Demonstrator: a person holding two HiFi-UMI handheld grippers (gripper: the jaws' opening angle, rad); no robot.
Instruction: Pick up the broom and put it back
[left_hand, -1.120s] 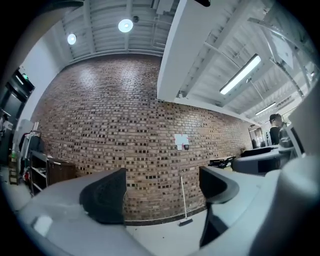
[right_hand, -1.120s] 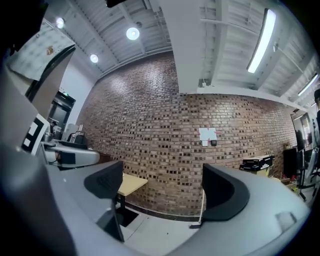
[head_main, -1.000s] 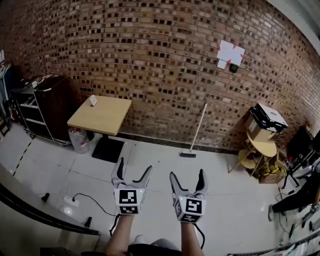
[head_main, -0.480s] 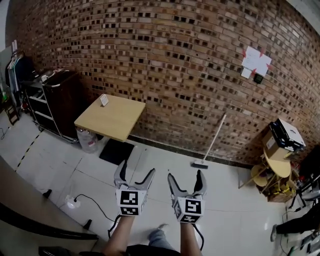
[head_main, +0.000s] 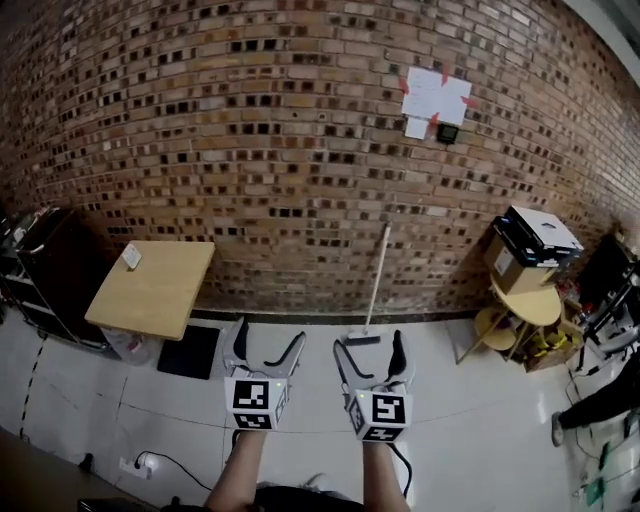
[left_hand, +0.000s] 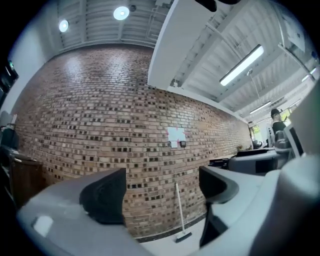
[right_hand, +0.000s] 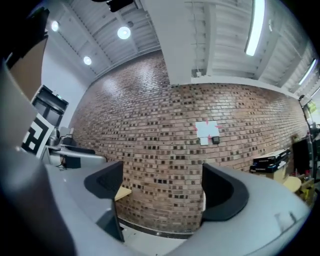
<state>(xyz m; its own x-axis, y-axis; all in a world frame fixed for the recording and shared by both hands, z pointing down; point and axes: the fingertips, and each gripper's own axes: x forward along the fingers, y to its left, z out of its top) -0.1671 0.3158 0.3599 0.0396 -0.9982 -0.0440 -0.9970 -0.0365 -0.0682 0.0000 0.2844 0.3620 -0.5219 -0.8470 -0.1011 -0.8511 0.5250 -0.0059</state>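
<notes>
Ahead, broom (head_main: 375, 285) against wall (head_main: 250, 150), table (head_main: 155, 288) left.

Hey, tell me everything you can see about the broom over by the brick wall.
The broom has a long, thin, pale handle and a small flat darkish head. It stands nearly upright, its top tilted a little rightward in the head view, leaning on the brick wall, head resting on the pale floor at the wall's foot. Nothing grips it.
</notes>
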